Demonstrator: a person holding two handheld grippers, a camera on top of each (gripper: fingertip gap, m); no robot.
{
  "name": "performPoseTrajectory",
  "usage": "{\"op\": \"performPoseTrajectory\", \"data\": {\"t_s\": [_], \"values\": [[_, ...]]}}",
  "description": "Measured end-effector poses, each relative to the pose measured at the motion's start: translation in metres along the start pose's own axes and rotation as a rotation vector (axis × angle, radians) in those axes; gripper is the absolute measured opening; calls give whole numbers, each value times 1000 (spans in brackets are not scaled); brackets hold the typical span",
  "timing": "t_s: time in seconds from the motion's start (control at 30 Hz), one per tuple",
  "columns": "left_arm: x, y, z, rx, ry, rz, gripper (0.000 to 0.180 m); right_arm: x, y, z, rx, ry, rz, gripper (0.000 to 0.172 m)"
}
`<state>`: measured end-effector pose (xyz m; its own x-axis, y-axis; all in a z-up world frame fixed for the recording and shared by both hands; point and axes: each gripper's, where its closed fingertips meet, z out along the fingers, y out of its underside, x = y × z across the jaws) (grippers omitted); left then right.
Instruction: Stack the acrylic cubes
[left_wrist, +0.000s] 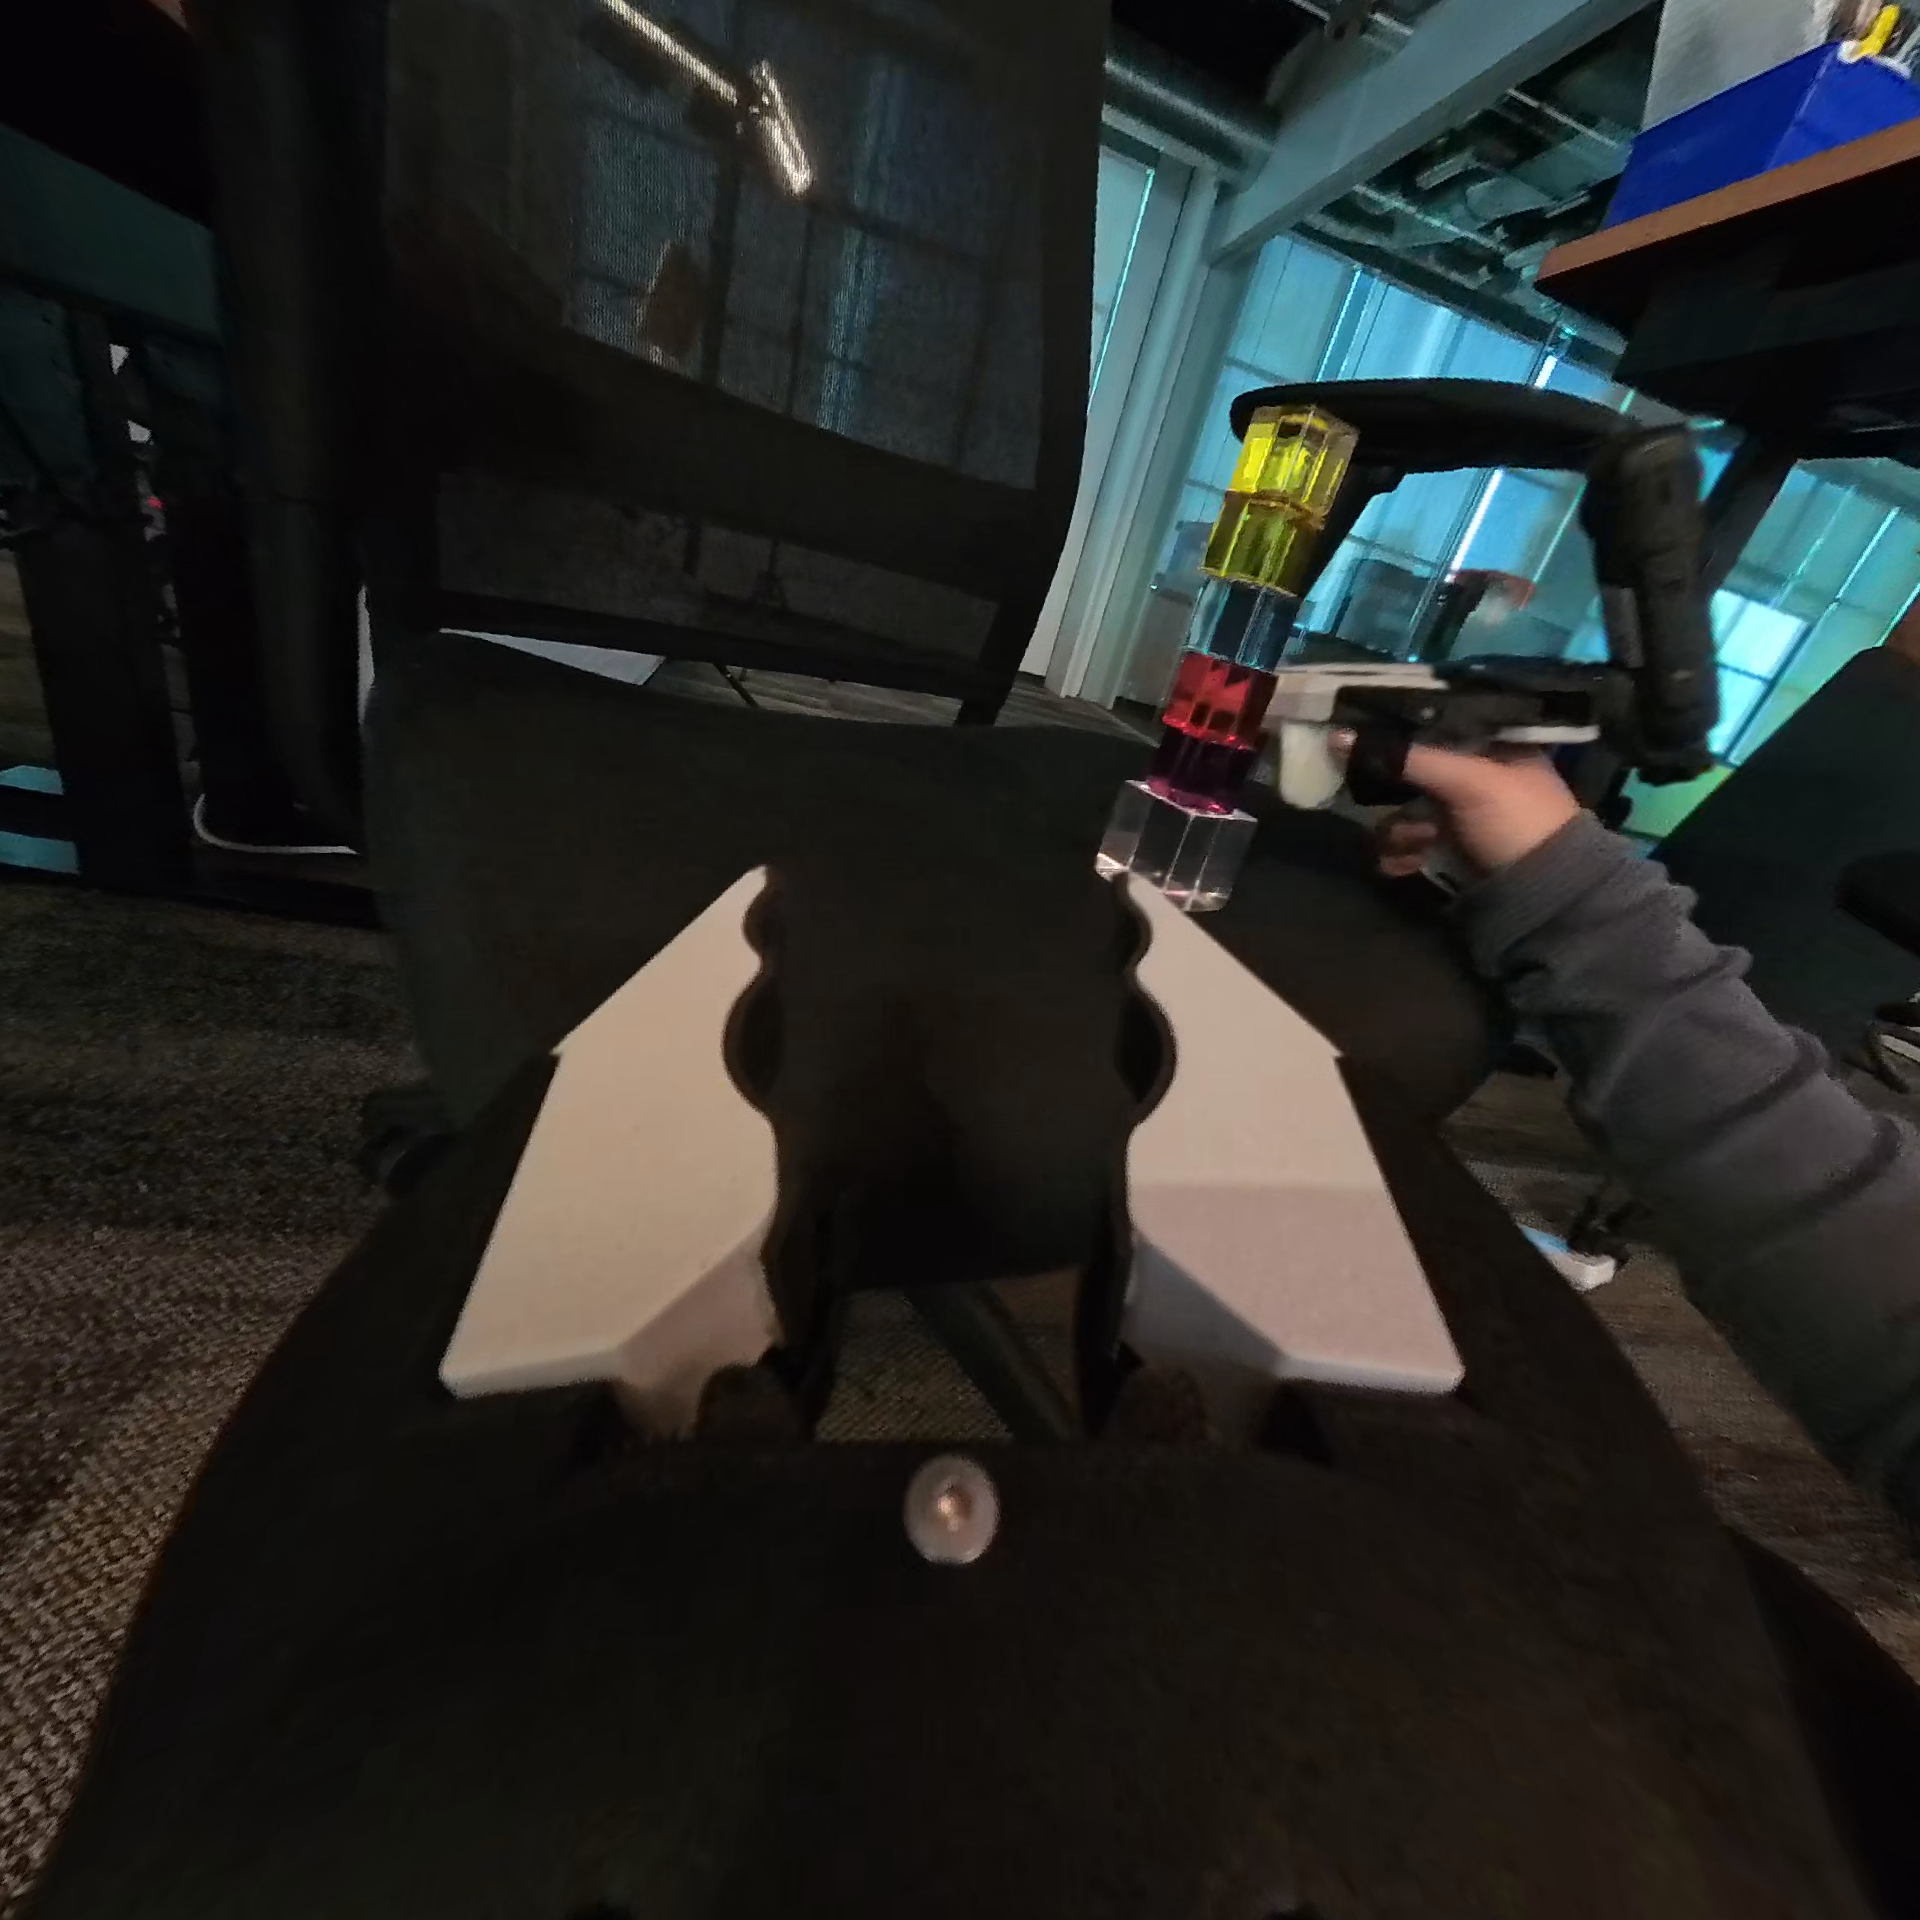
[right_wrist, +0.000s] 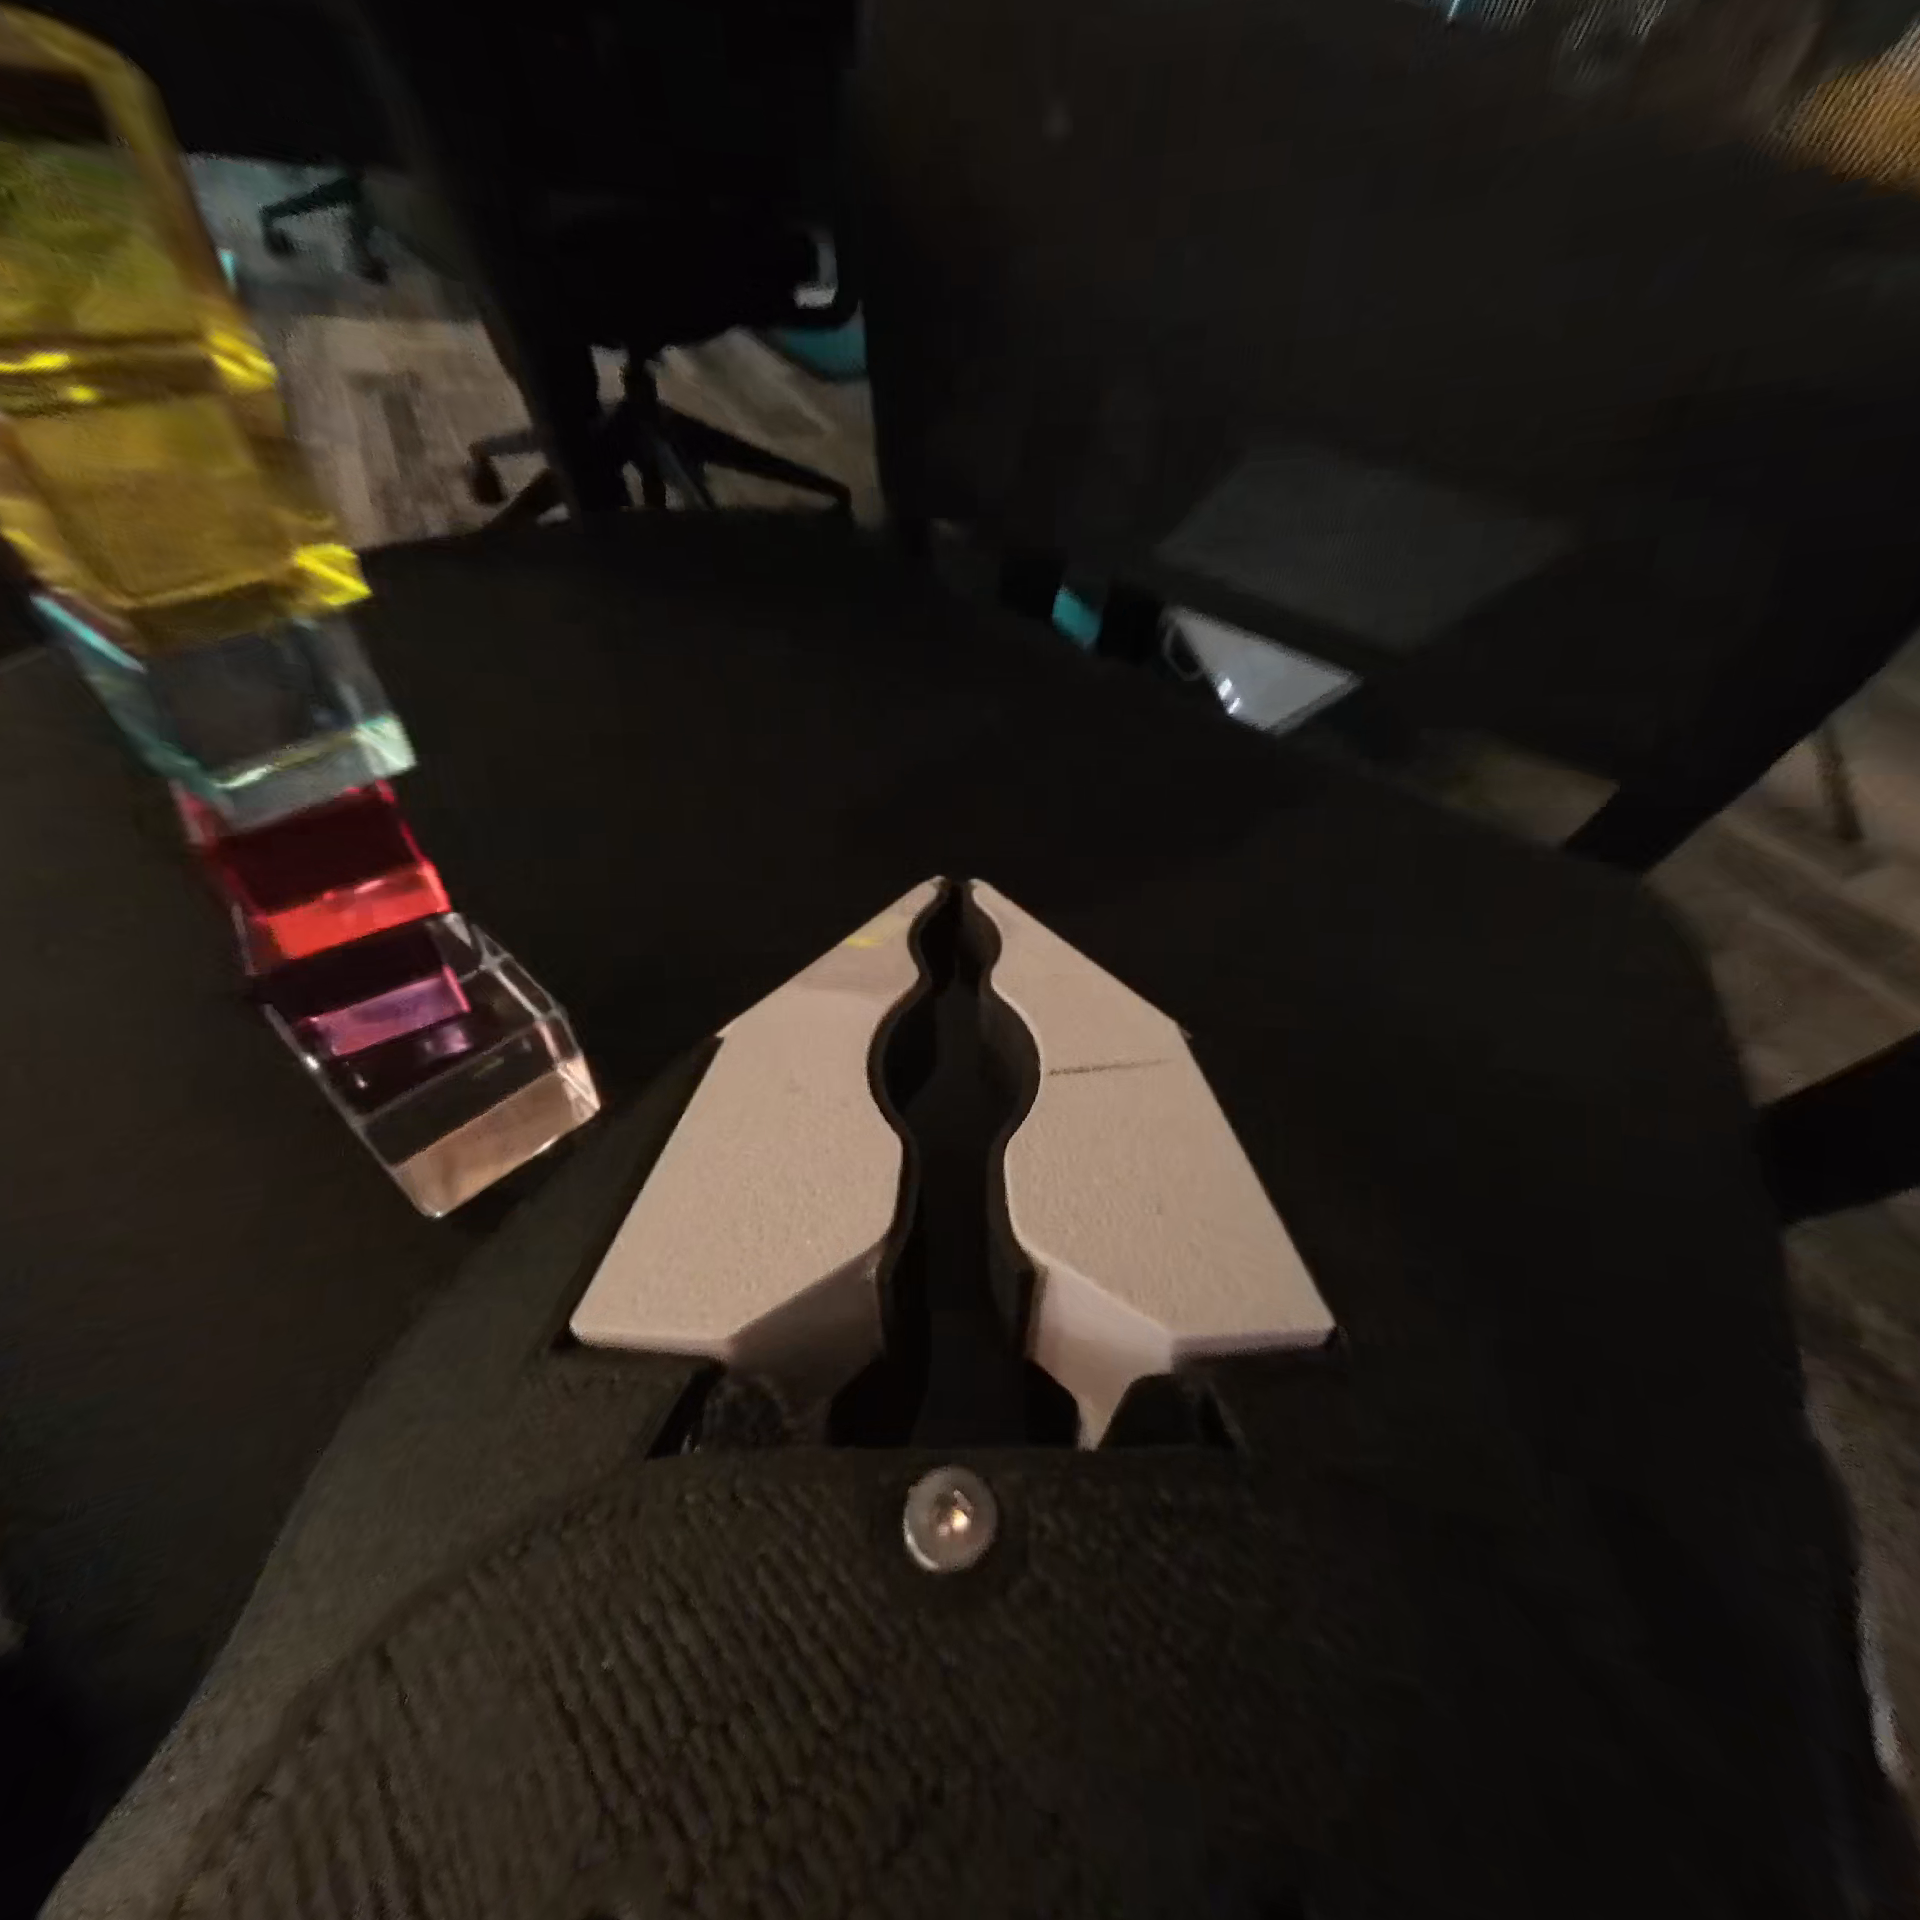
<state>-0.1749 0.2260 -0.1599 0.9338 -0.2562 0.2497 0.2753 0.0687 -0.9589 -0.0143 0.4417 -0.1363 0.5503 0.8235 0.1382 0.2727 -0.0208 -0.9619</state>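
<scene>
So far there's a six-high stack of see-thru blocks (left_wrist: 1236, 644) standing on a black chair seat (left_wrist: 883, 821): clear block (left_wrist: 1179, 852) at the bottom, then purple, red, pale blue, and two yellow on top. Can't see any loose blocks, so can't tell what's left.

Left gripper (left_wrist: 945, 883): fingers spread wide, nothing btwn them; the stack sits just past its right fingertip, a bit to the right.

Right gripper (right_wrist: 956, 888): fingers closed tip to tip on nothing, stack off to the left of them, near but not touching.

Containers: none in view afaict.
</scene>
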Motion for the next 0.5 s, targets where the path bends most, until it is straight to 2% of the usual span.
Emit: {"op": "performPoseTrajectory", "data": {"t_s": [0.2,0.37,0.5], "values": [[5,6,8,-21,16,12,62,-47,17,-25,-71,-141,-142,0],[8,8,11,-31,35,7,62,-106,26,-48,-110,-548,-196,0],[8,6,8,-22,43,2,62,-122,14,-49,-122,-755,-220,0]]}}
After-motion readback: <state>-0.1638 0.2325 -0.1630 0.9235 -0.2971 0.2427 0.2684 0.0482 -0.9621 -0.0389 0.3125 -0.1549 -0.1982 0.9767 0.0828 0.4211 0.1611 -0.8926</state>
